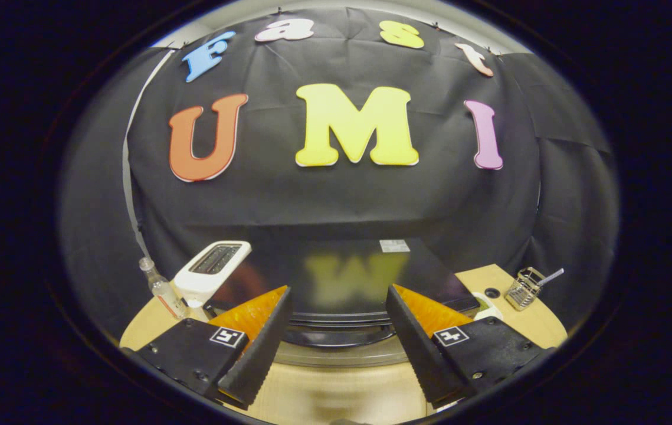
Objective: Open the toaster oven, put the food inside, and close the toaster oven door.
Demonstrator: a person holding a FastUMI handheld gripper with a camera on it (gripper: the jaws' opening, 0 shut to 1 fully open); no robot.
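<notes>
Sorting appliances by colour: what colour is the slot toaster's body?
White, with dark slots on top, in the gripper view: toaster, left of the open gripper.

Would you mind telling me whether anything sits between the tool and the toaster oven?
Nothing visible does. The toaster oven lies just ahead of the open tool, with its front edge between the fingers. The white toaster stands off to one side of the oven.

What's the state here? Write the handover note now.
Gripper: open, holding nothing, fingers on either side of the oven's front edge.
Oven: on the table, just ahead, beside a toaster. Door looks shut, though it is hard to tell from above.
Done: nothing yet, it seems.
Left: open door, put food in, close door.
</notes>
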